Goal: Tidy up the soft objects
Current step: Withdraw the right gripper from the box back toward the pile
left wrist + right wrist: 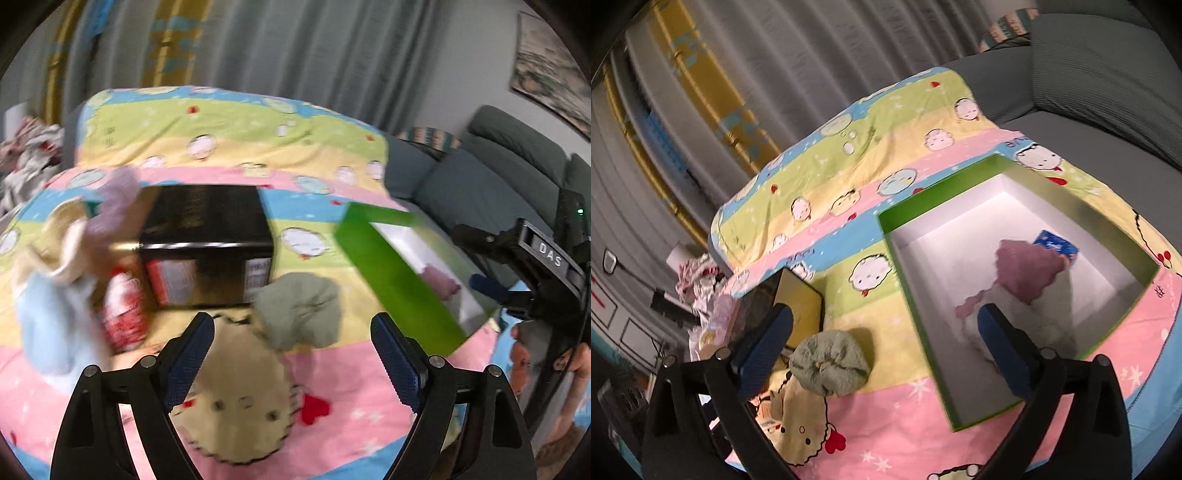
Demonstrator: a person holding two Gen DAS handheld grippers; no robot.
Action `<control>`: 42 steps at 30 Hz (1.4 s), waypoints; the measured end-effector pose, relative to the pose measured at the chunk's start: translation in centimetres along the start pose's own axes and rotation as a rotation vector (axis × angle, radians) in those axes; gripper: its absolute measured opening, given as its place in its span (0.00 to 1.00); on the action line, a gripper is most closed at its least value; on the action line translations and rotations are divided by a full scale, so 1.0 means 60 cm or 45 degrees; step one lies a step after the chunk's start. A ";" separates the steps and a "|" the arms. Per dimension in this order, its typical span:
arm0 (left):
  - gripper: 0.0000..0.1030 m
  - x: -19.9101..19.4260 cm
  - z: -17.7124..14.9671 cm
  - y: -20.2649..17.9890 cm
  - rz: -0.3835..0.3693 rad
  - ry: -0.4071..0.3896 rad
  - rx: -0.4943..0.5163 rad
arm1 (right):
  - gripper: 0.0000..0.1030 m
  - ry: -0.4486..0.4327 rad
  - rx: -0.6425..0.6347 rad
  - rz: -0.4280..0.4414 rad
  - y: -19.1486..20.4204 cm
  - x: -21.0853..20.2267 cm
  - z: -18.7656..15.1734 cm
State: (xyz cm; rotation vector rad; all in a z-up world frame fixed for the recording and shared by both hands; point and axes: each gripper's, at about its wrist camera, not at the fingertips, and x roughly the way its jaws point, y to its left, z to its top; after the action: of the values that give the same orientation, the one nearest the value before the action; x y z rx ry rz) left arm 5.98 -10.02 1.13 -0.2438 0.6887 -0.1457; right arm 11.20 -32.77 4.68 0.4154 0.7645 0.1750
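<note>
Left gripper (291,354): jaws held spread, nothing pinched.
Right gripper (884,343): spread wide, empty.
Green box (964,417): purple cloth (1028,271) contained (blurred).

Left wrist view: soft pile (70,258) at left is motion-smeared, items can't be told apart. Labels on black box (207,243) unreadable. Green box (399,280) blurred, inside mostly hidden by its near wall; only a pink bit shows. Right wrist view: blue packet (1058,246) partly covered by purple knit item (1028,271); print too small. White soft item (1034,325) smeared, its lower part behind right hand-held gripper's finger (1008,343). Clutter at left edge (698,280) unclear.
</note>
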 end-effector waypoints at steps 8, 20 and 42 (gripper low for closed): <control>0.84 -0.014 -0.030 0.046 0.130 -0.018 -0.047 | 0.98 0.050 -0.096 0.032 0.052 0.021 -0.020; 0.84 -0.028 -0.054 0.089 0.230 -0.052 -0.119 | 0.98 0.151 -0.211 0.005 0.109 0.059 -0.059; 0.84 -0.021 -0.084 0.133 0.236 0.048 -0.237 | 0.98 0.227 -0.217 -0.023 0.109 0.075 -0.075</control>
State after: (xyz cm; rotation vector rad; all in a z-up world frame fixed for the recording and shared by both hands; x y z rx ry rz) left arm 2.19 -2.96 -4.01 -0.3546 0.7594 0.0921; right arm 11.22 -24.11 1.68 0.2329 0.9205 0.2609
